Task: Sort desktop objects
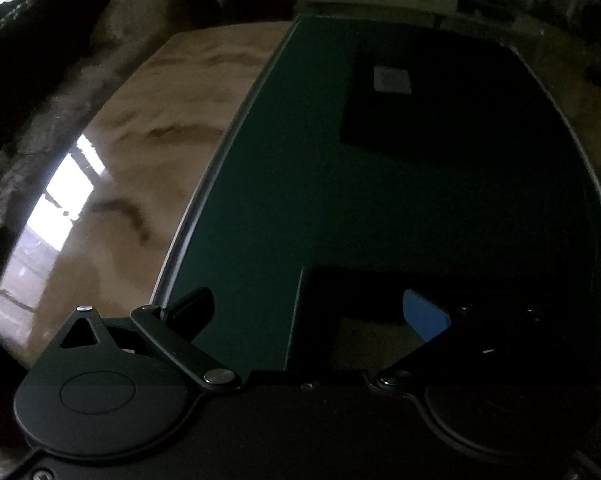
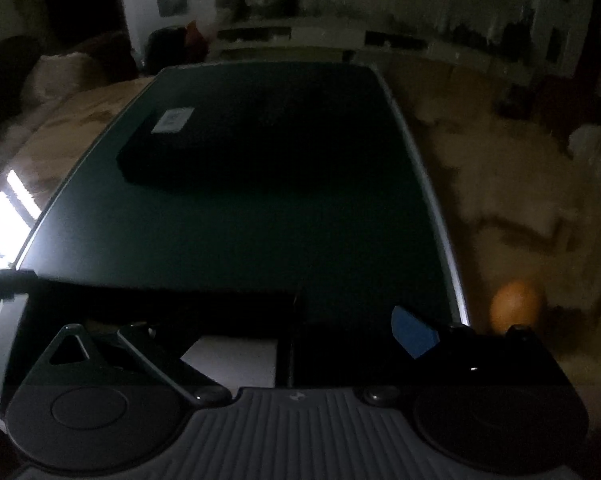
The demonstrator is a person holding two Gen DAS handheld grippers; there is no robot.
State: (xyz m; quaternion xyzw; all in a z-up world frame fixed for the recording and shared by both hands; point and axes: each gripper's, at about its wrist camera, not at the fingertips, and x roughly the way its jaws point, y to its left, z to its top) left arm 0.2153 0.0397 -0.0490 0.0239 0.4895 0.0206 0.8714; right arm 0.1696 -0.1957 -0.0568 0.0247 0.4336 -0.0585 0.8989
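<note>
The pictures are very dark and a little blurred. In the left wrist view, the left gripper [image 1: 308,312] hangs low over the near edge of a dark green rectangular desk mat [image 1: 284,184], and its two fingers stand wide apart with nothing between them. One finger carries a blue pad [image 1: 424,314]. The mat lies on a glossy beige stone table top [image 1: 140,152], which shows at the left of the mat. Far on the mat lies a flat black rectangular box with a pale label [image 1: 420,108]. Just in front of the gripper there is a black low tray or open box [image 1: 356,292]; its exact shape I cannot tell in the shadow.

In the right wrist view, the right gripper [image 2: 284,328] also has its fingers spread apart and holds nothing. Below it, between the fingers, a white flat sheet-like surface [image 2: 236,356] is visible next to a dark compartment [image 2: 340,352]; what it is I cannot tell. The flat black box with the label [image 2: 228,140] lies in the far left part of the green mat [image 2: 260,232], well apart from the gripper. To the right, beside the mat's edge, a round orange object [image 2: 516,304] rests on the beige table top [image 2: 500,184].
</note>
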